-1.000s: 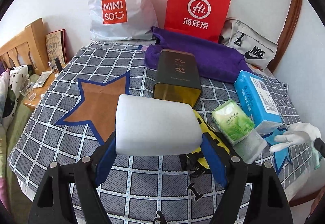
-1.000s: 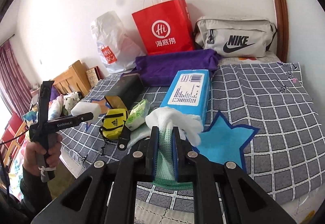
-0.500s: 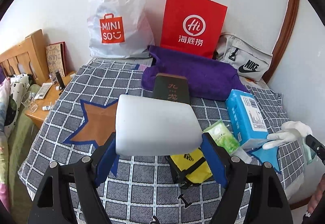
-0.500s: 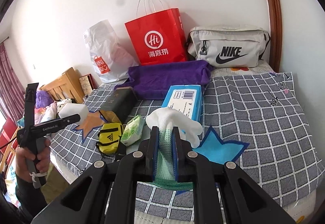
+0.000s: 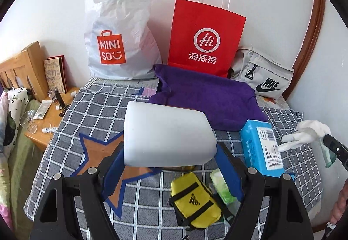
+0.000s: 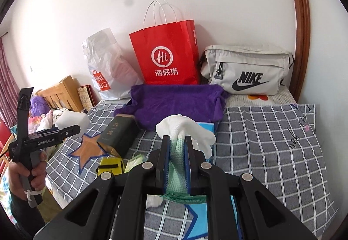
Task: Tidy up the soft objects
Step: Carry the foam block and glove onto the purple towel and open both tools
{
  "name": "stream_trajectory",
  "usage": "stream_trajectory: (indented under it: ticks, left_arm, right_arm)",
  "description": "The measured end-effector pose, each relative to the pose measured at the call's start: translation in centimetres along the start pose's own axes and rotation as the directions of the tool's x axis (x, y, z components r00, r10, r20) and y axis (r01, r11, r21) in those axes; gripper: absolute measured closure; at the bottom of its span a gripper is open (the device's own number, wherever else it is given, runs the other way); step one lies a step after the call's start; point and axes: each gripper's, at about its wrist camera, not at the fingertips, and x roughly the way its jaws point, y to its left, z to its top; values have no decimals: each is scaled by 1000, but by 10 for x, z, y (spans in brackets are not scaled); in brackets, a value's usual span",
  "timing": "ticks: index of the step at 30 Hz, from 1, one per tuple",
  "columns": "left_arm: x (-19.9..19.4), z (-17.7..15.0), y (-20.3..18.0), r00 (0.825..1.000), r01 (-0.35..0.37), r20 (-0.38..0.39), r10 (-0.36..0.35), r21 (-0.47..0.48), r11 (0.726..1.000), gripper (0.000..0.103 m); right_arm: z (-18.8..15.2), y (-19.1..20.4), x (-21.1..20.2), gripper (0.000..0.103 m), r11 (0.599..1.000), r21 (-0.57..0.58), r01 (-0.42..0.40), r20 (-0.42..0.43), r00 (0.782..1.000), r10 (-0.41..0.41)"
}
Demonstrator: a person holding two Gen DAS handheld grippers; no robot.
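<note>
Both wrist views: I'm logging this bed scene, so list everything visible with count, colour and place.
white foam block: 1, white, in left gripper
white knit glove: 1, white with green cuff, in right gripper
purple towel: 1, at the back of the bed
blue tissue pack: 1, right
yellow pouch: 1, front
green tissue pack: 1, beside pouch
dark tin box: 1, centre
red paper bag: 1, wall
white plastic bag: 1, wall
grey waist bag: 1, wall
left gripper: closed
right gripper: closed
</note>
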Motion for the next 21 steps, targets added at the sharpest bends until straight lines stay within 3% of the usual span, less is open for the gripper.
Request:
stream_trajectory:
  ticks: [11, 21]
  left_arm:
    - [42, 37, -11, 999, -12, -34, 12, 9, 1000, 24]
    - [84, 74, -13, 997, -23, -68, 25, 23, 999, 24]
  right_arm:
    - [54, -5, 47, 91, 999, -32, 4, 8, 1000, -3]
    - [79, -22, 104, 91, 1000, -10, 2, -10, 1000, -2]
